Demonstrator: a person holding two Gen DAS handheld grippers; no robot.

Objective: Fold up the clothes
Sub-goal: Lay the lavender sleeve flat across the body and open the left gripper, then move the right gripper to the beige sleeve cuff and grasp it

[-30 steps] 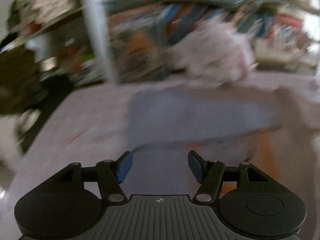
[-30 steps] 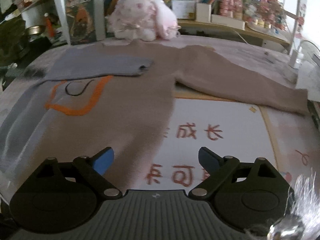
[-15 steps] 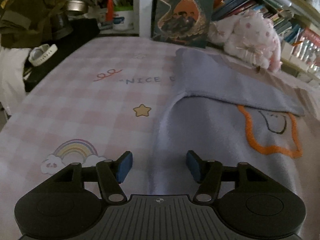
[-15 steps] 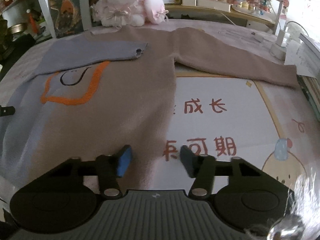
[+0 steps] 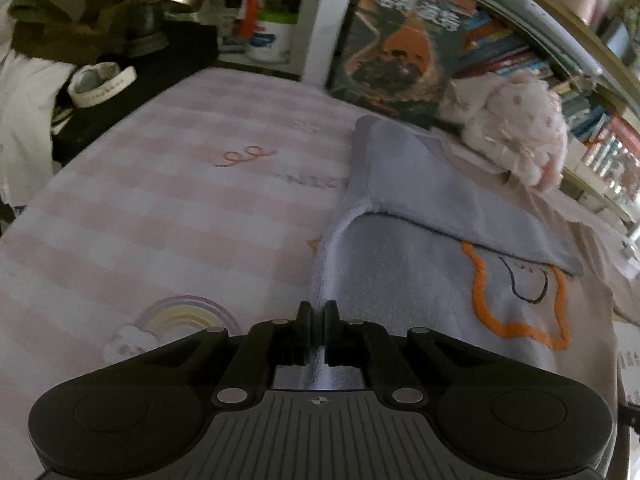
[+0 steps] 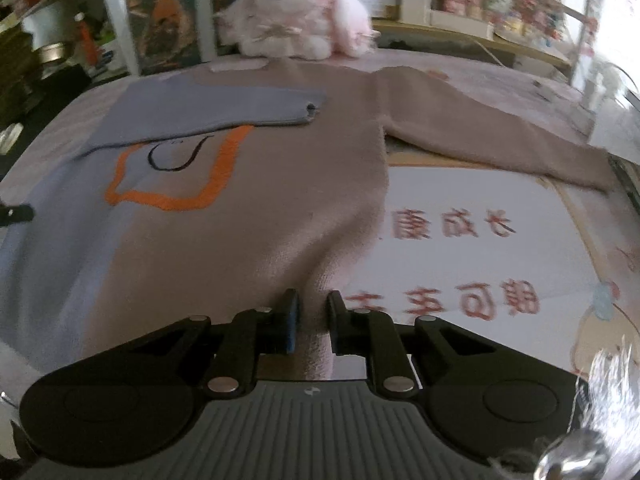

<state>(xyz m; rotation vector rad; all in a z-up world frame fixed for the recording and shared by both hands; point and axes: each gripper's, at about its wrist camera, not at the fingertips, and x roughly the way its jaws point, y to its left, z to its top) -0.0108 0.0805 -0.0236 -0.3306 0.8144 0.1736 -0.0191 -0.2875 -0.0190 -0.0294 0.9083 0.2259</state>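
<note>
Left gripper [image 5: 319,316] and right gripper [image 6: 311,312] each clamped on sweater [image 6: 248,216] hem. Pink checked bedcover [image 5: 160,208]; bookshelves [image 5: 580,60] behind.

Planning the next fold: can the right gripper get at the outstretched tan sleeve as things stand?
Probably not yet. The right gripper is shut on the sweater hem. The tan sleeve lies flat and uncovered ahead to its right, so the path looks free once it lets go.

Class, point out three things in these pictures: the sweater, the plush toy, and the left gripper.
sweater [image 6: 248,240], right wrist view, brown front panel.
plush toy [image 6: 296,12], right wrist view, its pink body.
left gripper [image 5: 319,320], left wrist view, between fingertips pinching the hem.
</note>
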